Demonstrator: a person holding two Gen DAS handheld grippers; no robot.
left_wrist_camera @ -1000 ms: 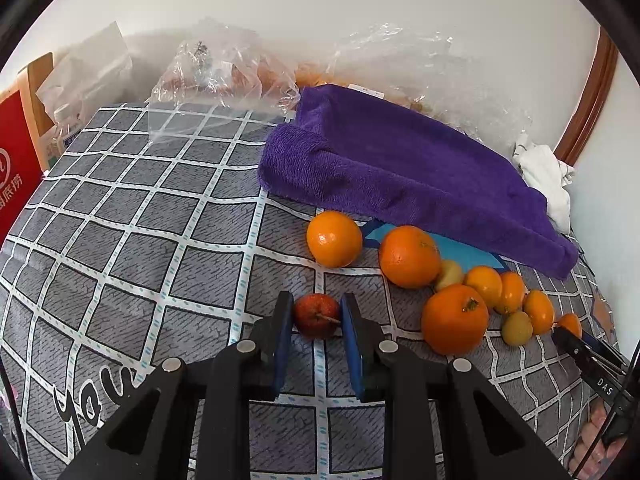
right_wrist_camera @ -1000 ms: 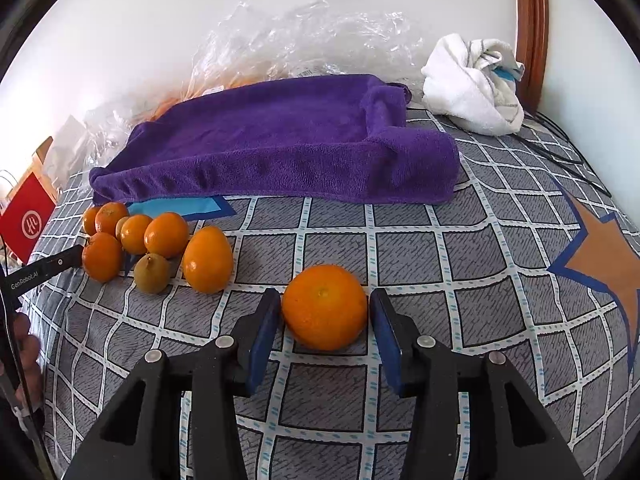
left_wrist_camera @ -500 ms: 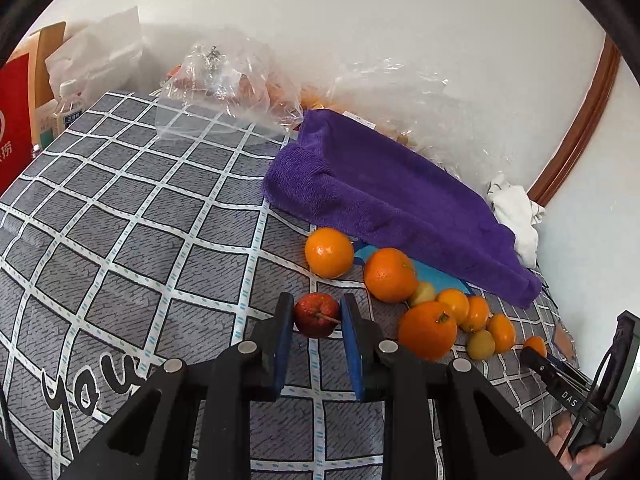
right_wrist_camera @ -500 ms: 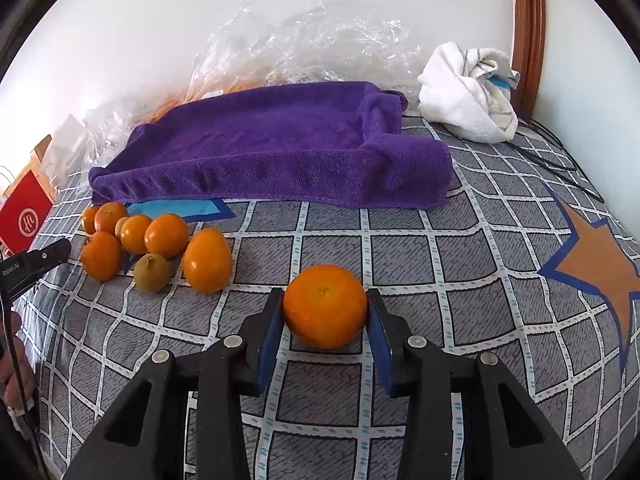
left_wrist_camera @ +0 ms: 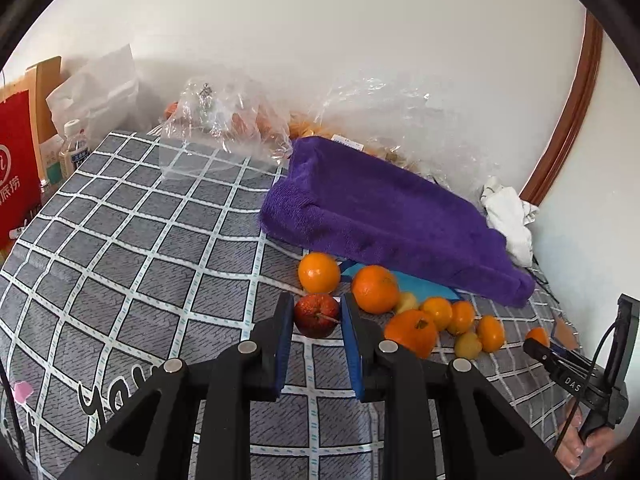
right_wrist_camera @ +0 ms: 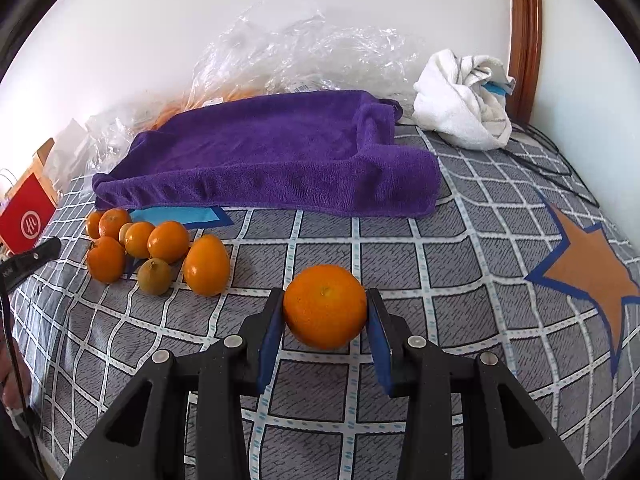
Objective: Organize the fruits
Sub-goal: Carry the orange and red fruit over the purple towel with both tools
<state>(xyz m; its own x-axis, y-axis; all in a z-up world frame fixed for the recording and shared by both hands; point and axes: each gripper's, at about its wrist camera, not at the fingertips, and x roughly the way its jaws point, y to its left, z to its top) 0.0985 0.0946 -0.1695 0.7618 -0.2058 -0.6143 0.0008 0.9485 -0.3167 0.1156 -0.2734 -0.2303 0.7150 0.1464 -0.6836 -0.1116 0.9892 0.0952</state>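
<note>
My left gripper (left_wrist_camera: 316, 316) is shut on a small red apple (left_wrist_camera: 317, 315), held just above the checked cloth. Beyond it lies a cluster of oranges (left_wrist_camera: 375, 289) and small yellow-green fruits (left_wrist_camera: 468, 345). My right gripper (right_wrist_camera: 325, 309) is shut on a large orange (right_wrist_camera: 325, 306), with both blue pads pressed against its sides. To its left sits the same cluster of oranges (right_wrist_camera: 168, 241) with a brownish-green fruit (right_wrist_camera: 154, 276). The right gripper also shows at the right edge of the left wrist view, a hand (left_wrist_camera: 580, 446) on its handle.
A folded purple towel (right_wrist_camera: 280, 152) lies behind the fruit, with crumpled clear plastic bags (right_wrist_camera: 304, 56) against the wall. A white cloth (right_wrist_camera: 464, 104) sits at the back right. A red bag (left_wrist_camera: 14, 168) and a bottle (left_wrist_camera: 74, 148) stand at the left.
The left gripper has risen and tilted with the red apple in it. The right gripper's jaws have shut onto the large orange, which has hardly moved.
</note>
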